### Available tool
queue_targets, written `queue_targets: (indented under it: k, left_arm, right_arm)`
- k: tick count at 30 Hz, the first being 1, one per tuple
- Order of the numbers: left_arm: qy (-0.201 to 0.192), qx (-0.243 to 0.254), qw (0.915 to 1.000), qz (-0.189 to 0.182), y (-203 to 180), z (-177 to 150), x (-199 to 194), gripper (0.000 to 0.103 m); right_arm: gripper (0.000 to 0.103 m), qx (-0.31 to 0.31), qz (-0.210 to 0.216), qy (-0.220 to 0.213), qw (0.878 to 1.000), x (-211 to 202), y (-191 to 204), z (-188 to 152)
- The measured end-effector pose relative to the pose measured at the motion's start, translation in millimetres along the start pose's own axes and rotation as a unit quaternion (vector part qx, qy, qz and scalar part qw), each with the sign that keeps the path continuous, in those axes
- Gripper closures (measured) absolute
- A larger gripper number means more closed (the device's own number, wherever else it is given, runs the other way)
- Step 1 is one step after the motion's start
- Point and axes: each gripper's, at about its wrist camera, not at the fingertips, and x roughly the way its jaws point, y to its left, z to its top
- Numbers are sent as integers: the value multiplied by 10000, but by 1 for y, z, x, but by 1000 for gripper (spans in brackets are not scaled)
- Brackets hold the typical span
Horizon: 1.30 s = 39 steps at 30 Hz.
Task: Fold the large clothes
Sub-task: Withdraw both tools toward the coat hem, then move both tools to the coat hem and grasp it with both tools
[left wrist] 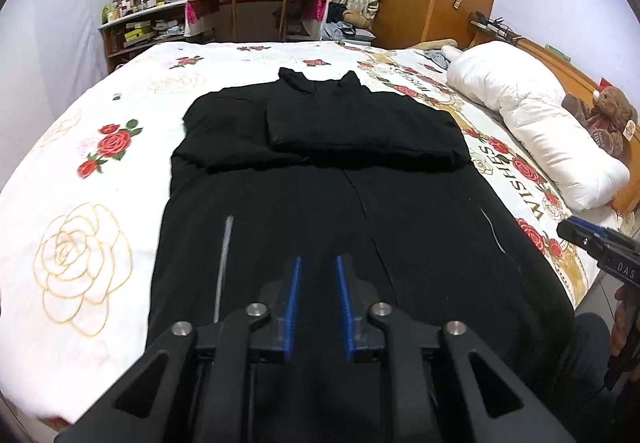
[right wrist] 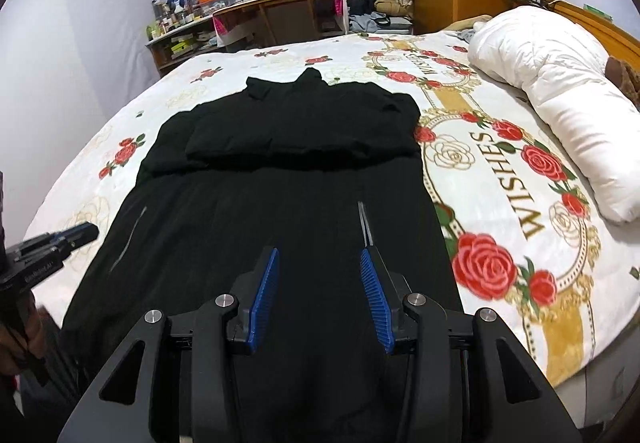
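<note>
A: Left wrist view. Large black fabric coat [left wrist: 320, 179] laid flat on white rose-printed bedspread [left wrist: 80, 171], collar at far end, hem at near edge. Both sleeves seen folded across chest as a doubled band. Left gripper [left wrist: 318, 263], black frame with blue ribbed pads, held above lower left panel beside a silver pocket zip [left wrist: 224, 267]. Pads parted by a narrow gap, nothing between them.

B: Right tool there?

A: Right gripper's tip seen at right margin, off the coat's right edge, over the bedspread.

B: Right wrist view?

A: Right gripper [right wrist: 319, 267] over lower right panel of the coat [right wrist: 280, 183]. Pads spread wider than the left's, holding nothing. Left gripper seen at left margin, beyond the coat's left edge. White rolled duvet [right wrist: 560, 91] well apart, along the headboard side.

B: Relation governing next move?

A: Long axis run straight ahead from both tools, hem nearest, collar farthest. Each tool nearest its own hem corner. Judged: hem-to-collar fold pending, hem not yet gripped.
</note>
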Motion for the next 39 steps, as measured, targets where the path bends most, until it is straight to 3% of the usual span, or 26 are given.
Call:
queue_targets:
  k: [5, 8, 21, 35, 39]
  left_arm:
    - [-55, -122, 9998, 126, 11, -15, -19, 78]
    - [-102, -153, 9996, 223, 17, -23, -29, 76]
    - [-133, -348, 9978, 549, 36, -65, -51, 61]
    - [152, -617, 9951, 758, 65, -85, -25, 56]
    - [346, -759, 9931, 819, 78, -91, -10, 56]
  right_arm:
    - [58, 33, 38, -49, 10000, -15, -4, -20]
    - [48, 138, 113, -23, 9998, -21, -8, -29]
    - [47, 414, 234, 142, 9988, -32, -23, -65]
    - [46, 782, 10, 475, 9958, -5, -53, -77]
    - [36, 1011, -22, 653, 9927, 7, -67, -78]
